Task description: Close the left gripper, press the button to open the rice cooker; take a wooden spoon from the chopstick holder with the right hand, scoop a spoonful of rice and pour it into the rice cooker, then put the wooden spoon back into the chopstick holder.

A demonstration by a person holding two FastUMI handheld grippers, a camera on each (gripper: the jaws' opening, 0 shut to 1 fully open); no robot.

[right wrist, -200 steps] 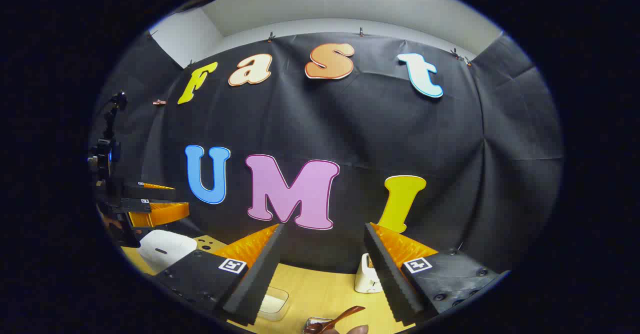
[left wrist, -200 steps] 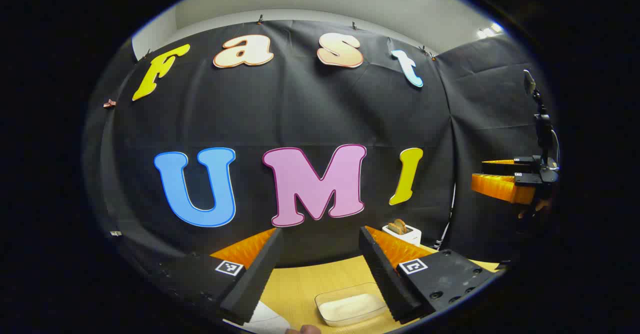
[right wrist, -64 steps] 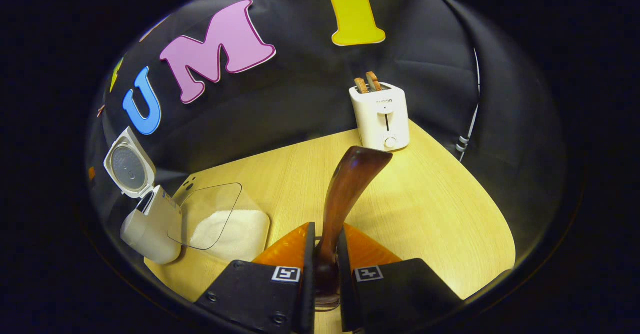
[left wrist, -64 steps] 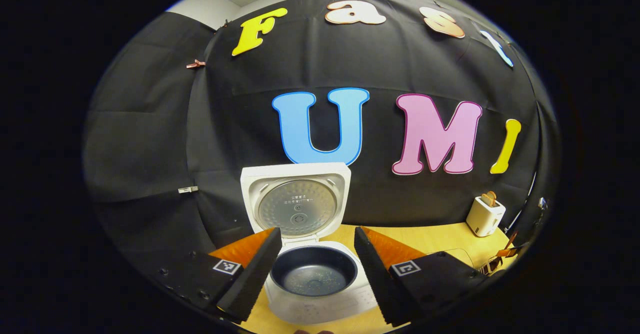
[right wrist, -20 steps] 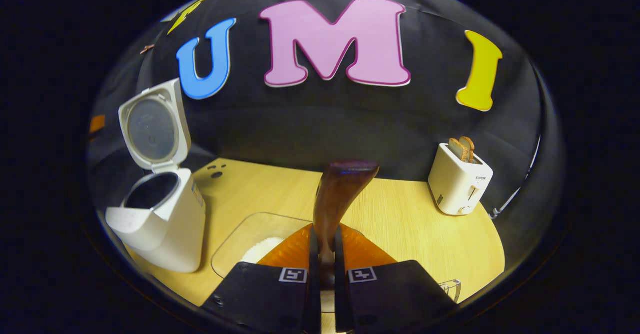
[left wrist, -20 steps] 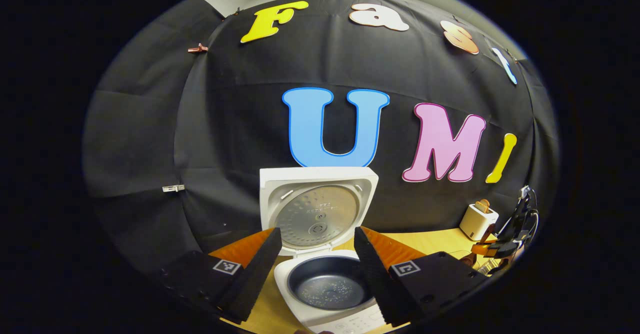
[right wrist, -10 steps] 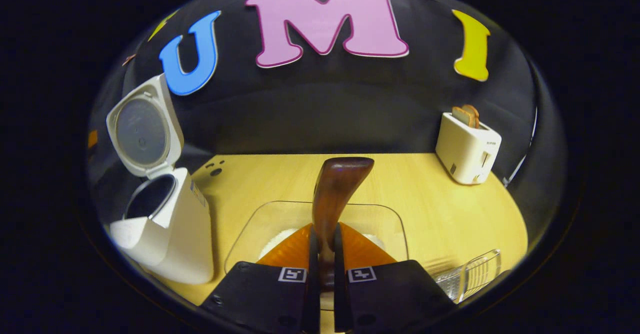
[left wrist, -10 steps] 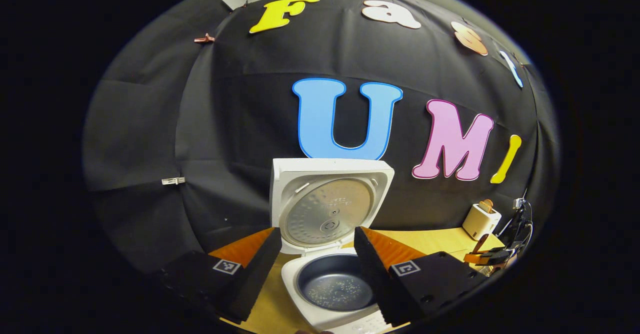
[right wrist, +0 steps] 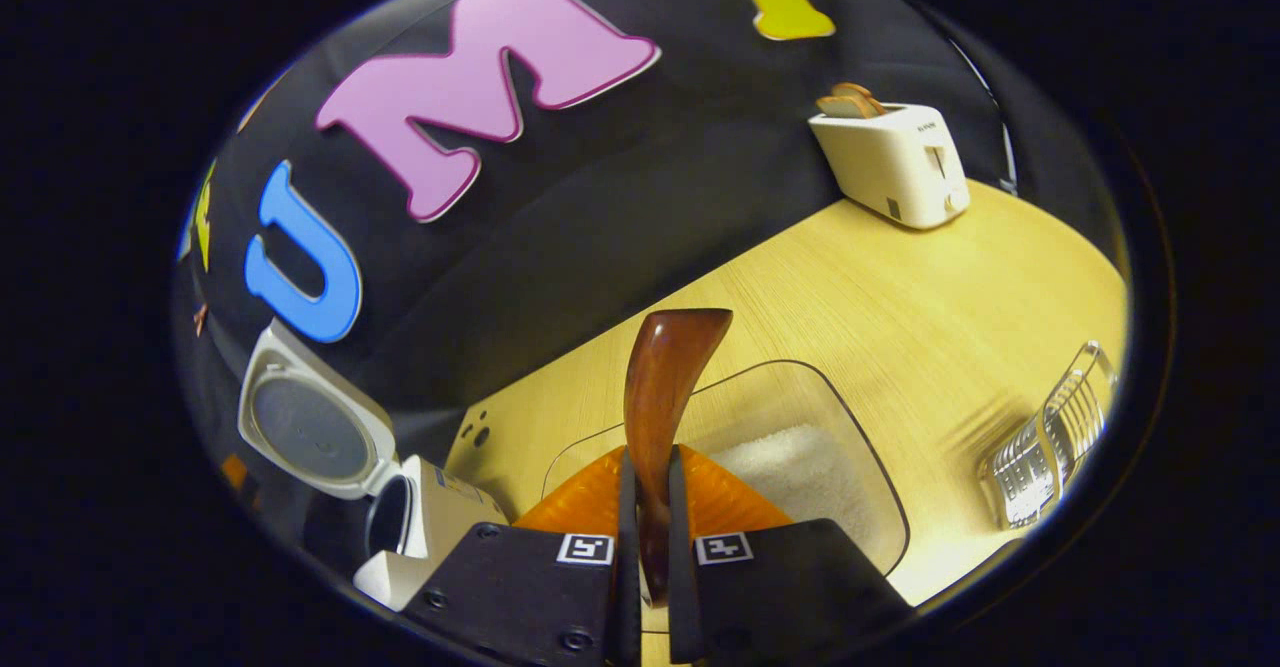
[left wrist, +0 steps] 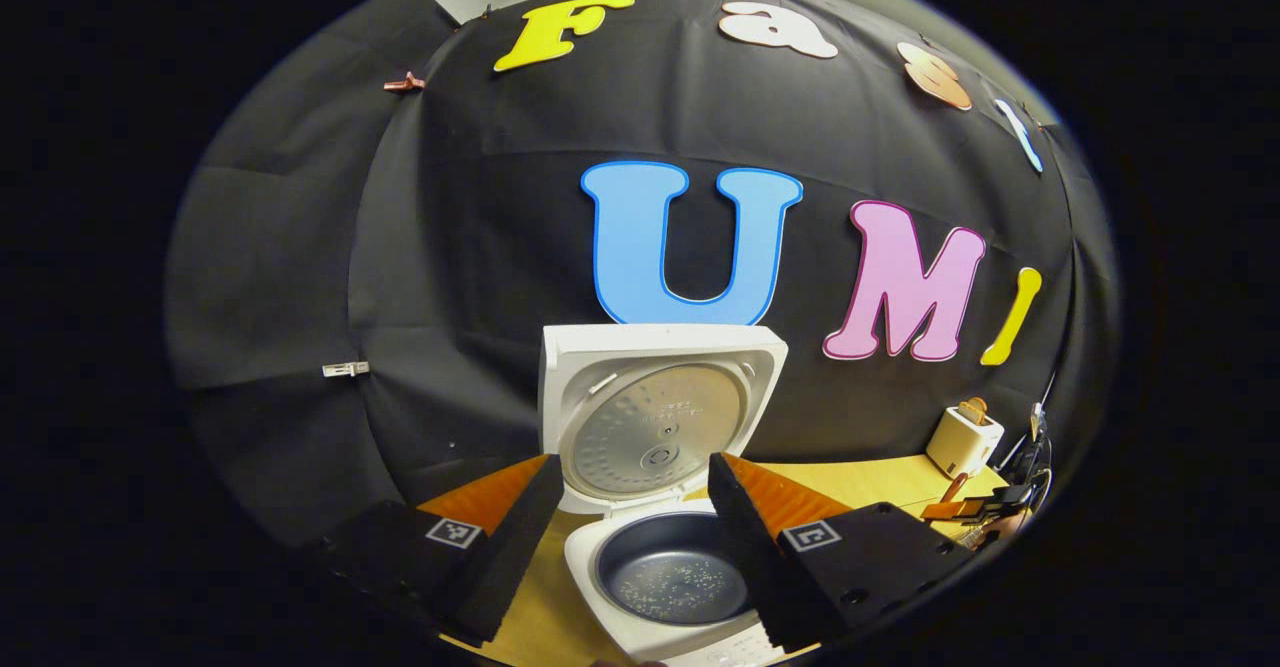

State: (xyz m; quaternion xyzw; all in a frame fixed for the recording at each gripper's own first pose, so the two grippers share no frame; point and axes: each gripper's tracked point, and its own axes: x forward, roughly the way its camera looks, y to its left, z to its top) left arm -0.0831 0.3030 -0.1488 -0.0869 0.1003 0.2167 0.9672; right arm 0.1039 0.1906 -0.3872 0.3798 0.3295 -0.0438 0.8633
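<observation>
White rice cooker [left wrist: 650, 587] open, lid upright, few grains inside. Dark wooden spoon [right wrist: 660, 397] above clear rice tray [right wrist: 800, 467]; wire holder [right wrist: 1045, 442] tipped.

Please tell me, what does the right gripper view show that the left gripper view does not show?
Right gripper view adds: the clear tray of rice, the chopstick holder, the right tongs shut on the wooden spoon. Left gripper view adds: the open left tongs, a few grains in the pot. Both share: the rice cooker with lid up, the toaster, the table.
</observation>
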